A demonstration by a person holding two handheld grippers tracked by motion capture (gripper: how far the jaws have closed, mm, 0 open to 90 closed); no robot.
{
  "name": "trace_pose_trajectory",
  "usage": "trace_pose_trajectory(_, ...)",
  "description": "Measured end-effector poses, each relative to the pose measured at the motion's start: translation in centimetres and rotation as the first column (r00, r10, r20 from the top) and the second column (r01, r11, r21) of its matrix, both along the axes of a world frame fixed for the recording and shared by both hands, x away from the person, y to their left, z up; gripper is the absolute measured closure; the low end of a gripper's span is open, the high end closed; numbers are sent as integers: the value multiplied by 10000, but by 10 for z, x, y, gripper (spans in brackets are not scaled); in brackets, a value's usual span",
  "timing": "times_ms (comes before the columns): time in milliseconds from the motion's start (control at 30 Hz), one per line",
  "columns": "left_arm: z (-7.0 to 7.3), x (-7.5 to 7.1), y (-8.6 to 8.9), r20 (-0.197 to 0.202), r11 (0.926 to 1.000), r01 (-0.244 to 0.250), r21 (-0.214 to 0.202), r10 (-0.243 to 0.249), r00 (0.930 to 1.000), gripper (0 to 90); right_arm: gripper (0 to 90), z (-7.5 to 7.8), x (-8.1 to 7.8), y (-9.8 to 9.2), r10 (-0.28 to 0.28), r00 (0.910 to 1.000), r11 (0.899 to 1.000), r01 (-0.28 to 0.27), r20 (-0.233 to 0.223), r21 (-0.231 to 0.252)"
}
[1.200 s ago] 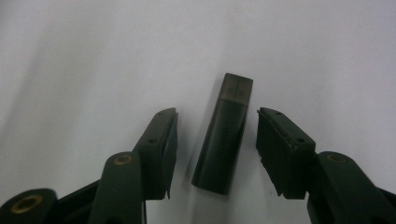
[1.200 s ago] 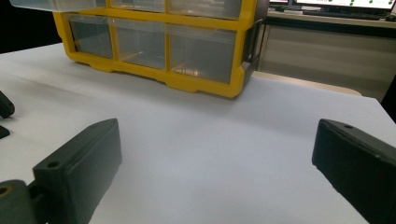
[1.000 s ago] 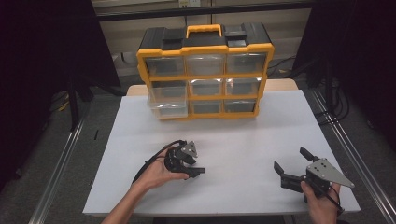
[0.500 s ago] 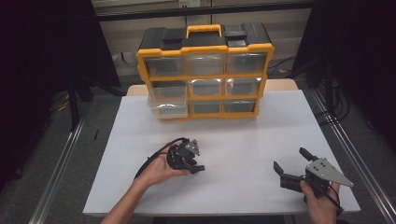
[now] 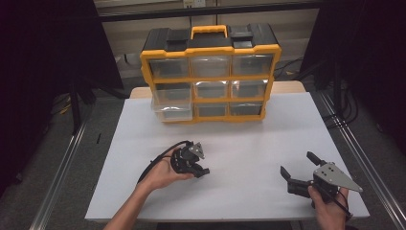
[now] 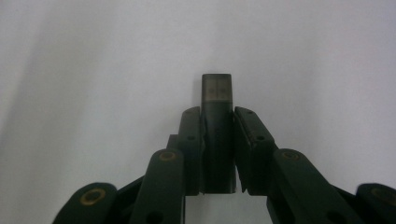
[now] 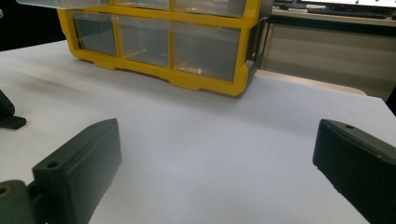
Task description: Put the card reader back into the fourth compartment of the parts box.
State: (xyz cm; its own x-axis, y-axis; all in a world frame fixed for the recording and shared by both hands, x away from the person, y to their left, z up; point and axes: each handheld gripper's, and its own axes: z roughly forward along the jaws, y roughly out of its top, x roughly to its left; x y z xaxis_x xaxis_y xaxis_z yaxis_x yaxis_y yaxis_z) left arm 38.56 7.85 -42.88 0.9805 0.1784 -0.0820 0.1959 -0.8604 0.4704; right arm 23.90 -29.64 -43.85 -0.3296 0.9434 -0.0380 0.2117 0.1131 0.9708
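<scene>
Left hand-held gripper just clamped on dark block (identity unclear), right hand-held gripper spread

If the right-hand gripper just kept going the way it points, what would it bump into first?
Probably the yellow drawer cabinet. The right gripper points across bare white table toward its lower right corner, with nothing between, though depth is hard to judge.

You see a matt white worktop like smooth paper, a glossy yellow plastic organizer with clear plastic drawers, matt black plastic left tongs clamping a small dark matt block, and a dull grey metal-looking plate on the right tongs.
</scene>
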Motion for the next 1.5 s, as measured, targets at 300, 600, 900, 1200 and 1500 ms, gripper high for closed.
trace_pose_trajectory(300,-3,3,9,-123,9960,-545,-701,538,9985,738,12,0,0,0,29,10000,10000,-29,6,12)
trace_pose_trajectory(600,2,5,17,-84,9869,-881,-1353,878,9961,738,12,0,0,0,73,10000,10000,-73,1,37)
trace_pose_trajectory(900,9,2,21,133,9826,-943,-1600,977,9951,738,12,0,0,0,68,10000,10000,-68,33,30)
trace_pose_trajectory(1200,14,1,28,277,9661,-1081,-2343,1178,9927,737,12,0,0,0,67,10000,10000,-67,24,19)
trace_pose_trajectory(1500,24,1,36,399,9426,-1366,-3046,1559,9870,737,12,0,0,0,59,10000,10000,-59,41,38)
